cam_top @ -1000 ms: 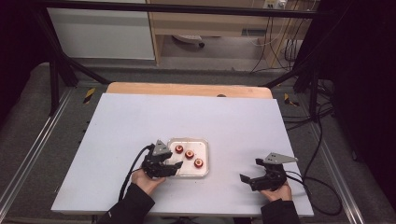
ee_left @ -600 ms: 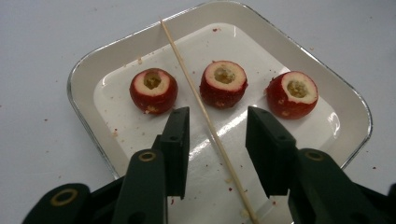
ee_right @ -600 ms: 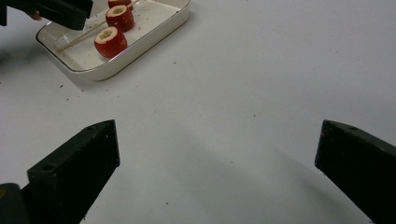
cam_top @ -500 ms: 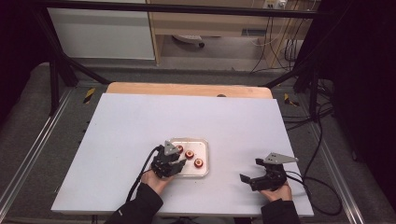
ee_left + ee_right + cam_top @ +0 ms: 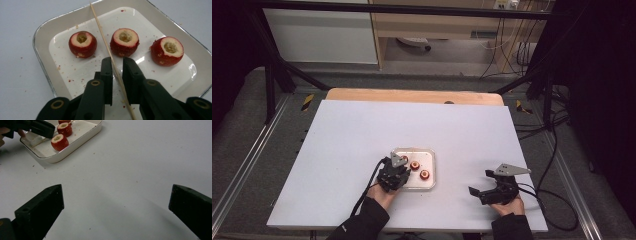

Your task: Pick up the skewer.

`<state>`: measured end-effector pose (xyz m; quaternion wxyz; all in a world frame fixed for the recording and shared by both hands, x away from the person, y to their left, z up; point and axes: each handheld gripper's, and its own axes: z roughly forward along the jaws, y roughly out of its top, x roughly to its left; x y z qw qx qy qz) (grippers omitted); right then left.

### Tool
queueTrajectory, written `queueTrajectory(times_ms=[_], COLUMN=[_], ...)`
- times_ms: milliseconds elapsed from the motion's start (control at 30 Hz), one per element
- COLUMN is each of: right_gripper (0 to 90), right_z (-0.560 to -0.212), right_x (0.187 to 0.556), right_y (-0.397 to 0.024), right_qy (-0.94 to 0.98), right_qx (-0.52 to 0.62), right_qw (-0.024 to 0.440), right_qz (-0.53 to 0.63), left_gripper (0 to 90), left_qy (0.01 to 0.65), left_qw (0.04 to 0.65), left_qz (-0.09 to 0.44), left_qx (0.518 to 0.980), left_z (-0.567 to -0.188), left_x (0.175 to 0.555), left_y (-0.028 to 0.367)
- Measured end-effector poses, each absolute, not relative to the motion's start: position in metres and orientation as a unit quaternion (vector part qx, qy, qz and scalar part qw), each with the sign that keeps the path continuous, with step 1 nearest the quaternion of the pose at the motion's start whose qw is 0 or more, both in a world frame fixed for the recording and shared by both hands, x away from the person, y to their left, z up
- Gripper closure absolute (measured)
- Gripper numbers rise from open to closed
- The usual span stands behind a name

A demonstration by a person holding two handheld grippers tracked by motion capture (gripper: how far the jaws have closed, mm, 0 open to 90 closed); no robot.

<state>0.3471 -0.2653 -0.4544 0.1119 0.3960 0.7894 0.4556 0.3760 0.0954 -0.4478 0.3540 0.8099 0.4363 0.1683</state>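
Wooden skewer [image 5: 110,53]: lain across white tray [image 5: 45,67], between left claw [image 5: 117,65] jaws, which have just been closing; contact cannot be told.
Right claw [image 5: 116,202]: held wide open over desk [image 5: 140,162].

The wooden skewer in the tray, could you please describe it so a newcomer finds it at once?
On the white table sits a white tray with three cored red fruits. The wooden skewer lies slanted across it between two fruits: the tray's one thin, pale, straight thing.

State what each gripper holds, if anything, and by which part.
The left gripper, jaws just closing, straddles the wooden skewer near its lower end; a gap remains, so no grip yet. The right gripper is open, holding nothing.
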Motion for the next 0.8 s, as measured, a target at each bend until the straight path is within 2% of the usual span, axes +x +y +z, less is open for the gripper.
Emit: queueTrajectory(times_ms=[300, 800], right_gripper=[0.5, 0.6], right_z=[-0.455, -0.455], right_x=[0.347, 0.347], right_y=[-0.265, -0.265], right_qy=[0.790, 0.791], right_qx=[0.394, 0.393], right_qw=[0.113, 0.115], right_qz=[0.456, 0.455], left_gripper=[87.1, 87.7], left_qy=[0.457, 0.456], left_qw=[0.353, 0.377], left_qz=[0.179, 0.176], left_qx=[0.796, 0.787], left_z=[-0.449, -0.442], left_x=[0.376, 0.378], left_y=[0.096, 0.110])
